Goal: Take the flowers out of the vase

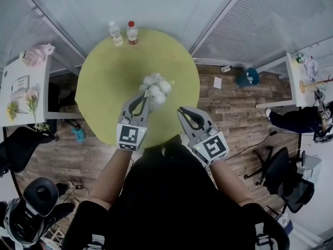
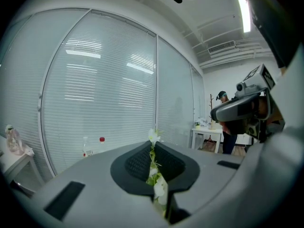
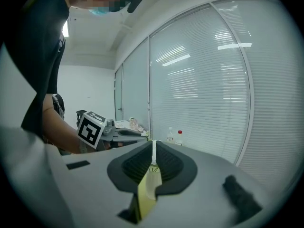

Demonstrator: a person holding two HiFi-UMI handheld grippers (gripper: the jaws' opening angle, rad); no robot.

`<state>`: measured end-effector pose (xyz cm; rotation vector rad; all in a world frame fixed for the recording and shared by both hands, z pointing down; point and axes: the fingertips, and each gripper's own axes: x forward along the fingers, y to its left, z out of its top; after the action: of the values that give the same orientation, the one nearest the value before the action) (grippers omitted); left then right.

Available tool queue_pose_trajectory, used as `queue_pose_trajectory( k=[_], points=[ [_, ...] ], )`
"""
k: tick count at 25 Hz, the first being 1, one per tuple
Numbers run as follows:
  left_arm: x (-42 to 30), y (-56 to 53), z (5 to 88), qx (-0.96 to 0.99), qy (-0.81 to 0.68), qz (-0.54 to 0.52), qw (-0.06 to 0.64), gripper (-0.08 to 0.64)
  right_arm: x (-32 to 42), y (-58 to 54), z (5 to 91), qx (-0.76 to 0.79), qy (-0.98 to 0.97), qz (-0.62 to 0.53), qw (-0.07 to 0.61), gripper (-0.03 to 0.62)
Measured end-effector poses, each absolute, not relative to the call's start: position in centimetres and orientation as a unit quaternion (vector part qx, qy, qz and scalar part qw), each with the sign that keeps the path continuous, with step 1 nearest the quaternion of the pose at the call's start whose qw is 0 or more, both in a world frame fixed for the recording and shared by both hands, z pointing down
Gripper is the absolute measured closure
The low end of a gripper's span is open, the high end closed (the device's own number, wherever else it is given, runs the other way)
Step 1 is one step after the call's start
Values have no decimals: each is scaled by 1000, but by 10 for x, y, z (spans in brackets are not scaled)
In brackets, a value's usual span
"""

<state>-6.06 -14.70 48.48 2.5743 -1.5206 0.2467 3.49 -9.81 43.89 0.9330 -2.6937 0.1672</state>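
So the left hand-held gripper [image 1: 146, 98] is clenched on the flowers [image 1: 156, 87]. In the left gripper view the two ribbed black pads [image 2: 137, 163] sit almost together, with a thin green stem and a few small white blossoms squeezed in the slit between them. One bloom pokes out just above the tips.

The right hand-held gripper [image 1: 181, 111] is closed too, but on nothing I can make out. There's only a narrow slit between its pads, with the yellow-green top showing through the lower part. It sits apart from the bunch, at roughly 4 o'clock from it.

The flowers are a fluffy white cluster with bits of green, near the middle of the round, matte yellow-green surface [image 1: 109, 72]. The left hand-held gripper comes in from their 7 o'clock side. The vase is hidden under the blooms from the head view, so no call on that.

Both tools have smooth grey shells, and each carries a white cube with black square markers [image 1: 130, 136]. Two clear plastic bottles stand side by side at the 12 o'clock edge, a white-capped one [image 1: 115, 34] and a red-capped one [image 1: 132, 33].
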Motion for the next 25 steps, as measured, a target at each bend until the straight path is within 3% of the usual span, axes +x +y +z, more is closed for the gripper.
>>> queue_pose_trajectory(
  k=[25],
  points=[
    [-69,-132,409,868,-493,46,31,534,10,-84,403,351,-930,42,99,572]
  ],
)
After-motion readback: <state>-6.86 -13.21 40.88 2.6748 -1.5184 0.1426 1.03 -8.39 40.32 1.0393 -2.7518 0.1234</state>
